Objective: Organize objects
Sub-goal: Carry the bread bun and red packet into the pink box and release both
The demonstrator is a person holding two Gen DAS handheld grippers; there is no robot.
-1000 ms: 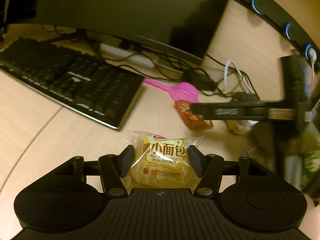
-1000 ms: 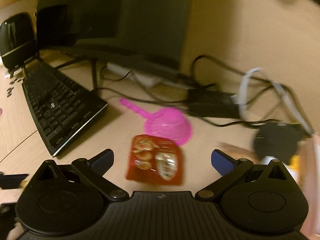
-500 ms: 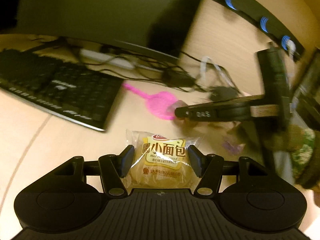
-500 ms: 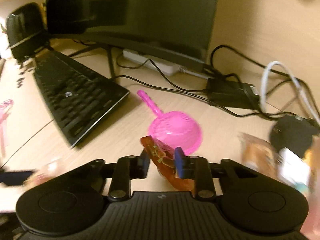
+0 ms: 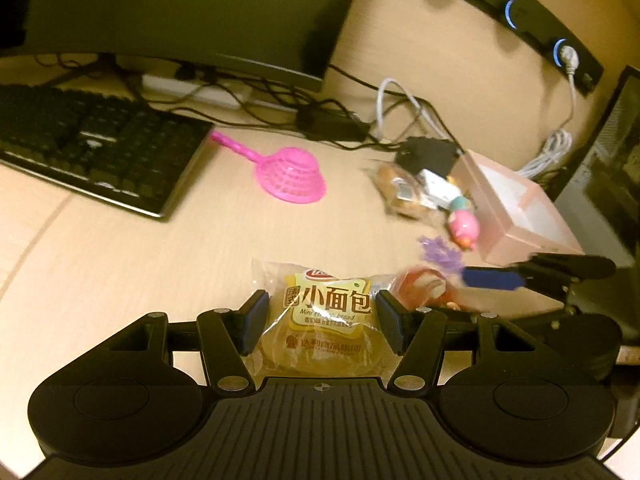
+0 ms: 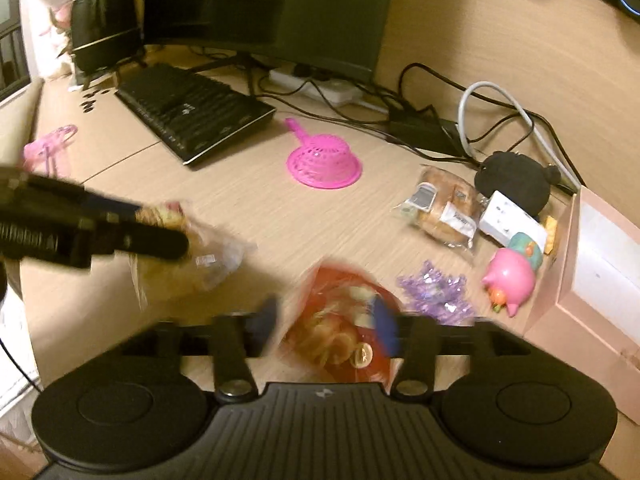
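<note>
Left hand-held gripper [image 5: 319,322] clamps bread packet [image 5: 324,316], right [image 6: 326,326] grips red pouch [image 6: 340,340] over wooden desk [image 6: 248,200]

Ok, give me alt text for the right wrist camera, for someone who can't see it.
The right gripper holds a red snack packet between its fingers above a wooden desk. To its left, the left gripper holds a bread packet. Beyond lie a pink strainer, a keyboard, a pink pig toy and a pink box.

Wooden desk [image 6: 248,200] carries keyboard [image 6: 192,114], pink strainer [image 6: 324,162], pink box [image 6: 596,264].
</note>
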